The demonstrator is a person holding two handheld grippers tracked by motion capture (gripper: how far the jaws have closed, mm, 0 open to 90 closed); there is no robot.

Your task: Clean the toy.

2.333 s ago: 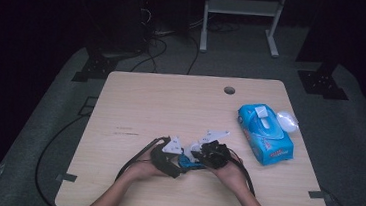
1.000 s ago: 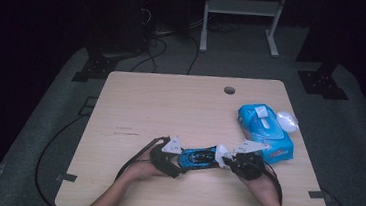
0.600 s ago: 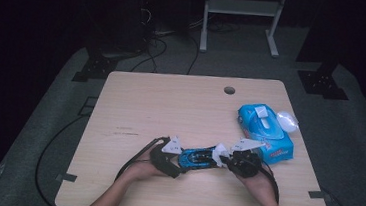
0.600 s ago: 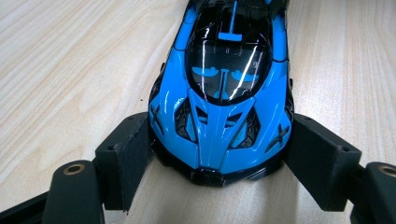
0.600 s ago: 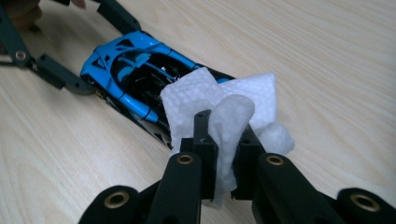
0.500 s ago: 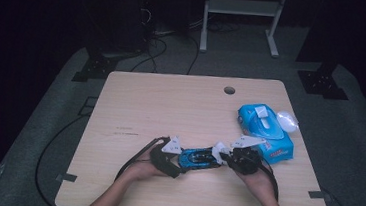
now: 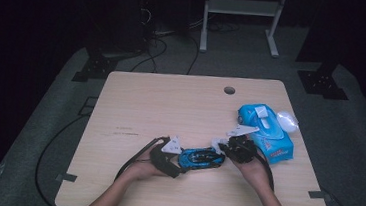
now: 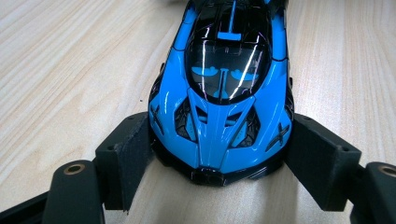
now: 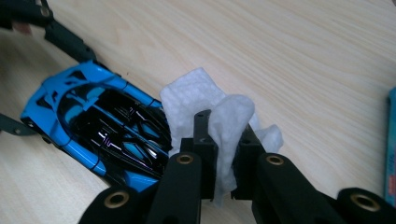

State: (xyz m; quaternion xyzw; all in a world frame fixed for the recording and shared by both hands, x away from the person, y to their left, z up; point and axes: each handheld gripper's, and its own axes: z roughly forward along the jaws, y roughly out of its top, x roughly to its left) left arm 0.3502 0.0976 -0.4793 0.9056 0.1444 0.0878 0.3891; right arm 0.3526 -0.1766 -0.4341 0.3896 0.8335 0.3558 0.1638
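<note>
On the table [image 7: 135, 104], just left of the wipes pack [image 7: 266, 133], the toy car [image 7: 201, 158] sits nose-first between the left gripper's [image 8: 219, 158] 2 pads, clamped (keep that hold firm), so the right gripper [image 9: 223, 154], pinched on the wipe [image 9: 201, 100], should sweep lightly across the car's rear.

Both tools — left tool [image 7: 178, 159], right tool [image 7: 223, 147] — are matte black, brass-ringed screw holes, grey three-cornered plates on top, black cables trailing; forearms bare.
</note>
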